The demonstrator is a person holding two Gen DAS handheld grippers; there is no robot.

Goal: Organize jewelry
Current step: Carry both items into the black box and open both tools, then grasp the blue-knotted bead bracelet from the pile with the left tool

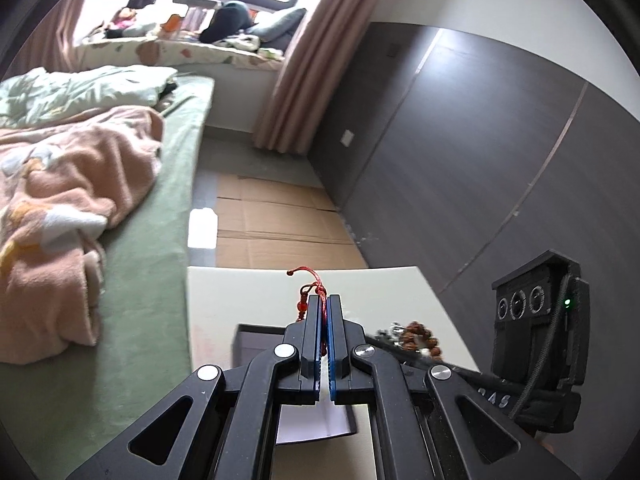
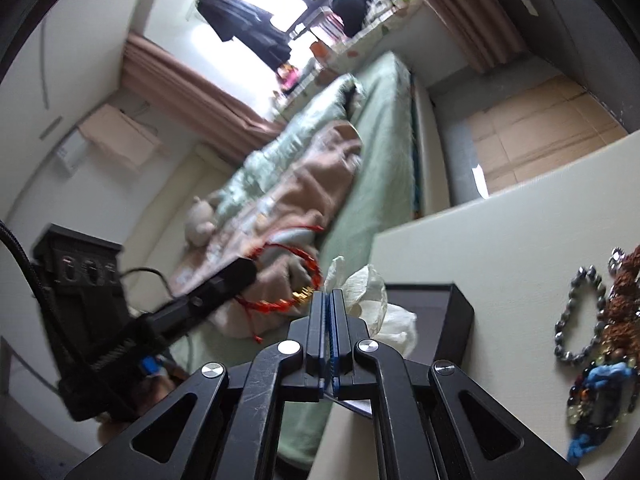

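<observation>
Apparently both grippers pinch red bracelet (image 2: 288,280).

Your red cord bracelet (image 2: 288,280), with its gold charm, hangs looped in the air; the grey bead bracelet (image 2: 580,316) lies flat on the desk (image 2: 500,248).

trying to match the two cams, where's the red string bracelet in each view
Left wrist: only the red string bracelet's knotted cord and beads show, pinched at the left gripper's tips, lower centre.
Right wrist: the whole loop hangs from the left gripper, left of centre, its gold charm just above the right gripper's tips.
Shared landmark: the dark box on the white table.
</observation>
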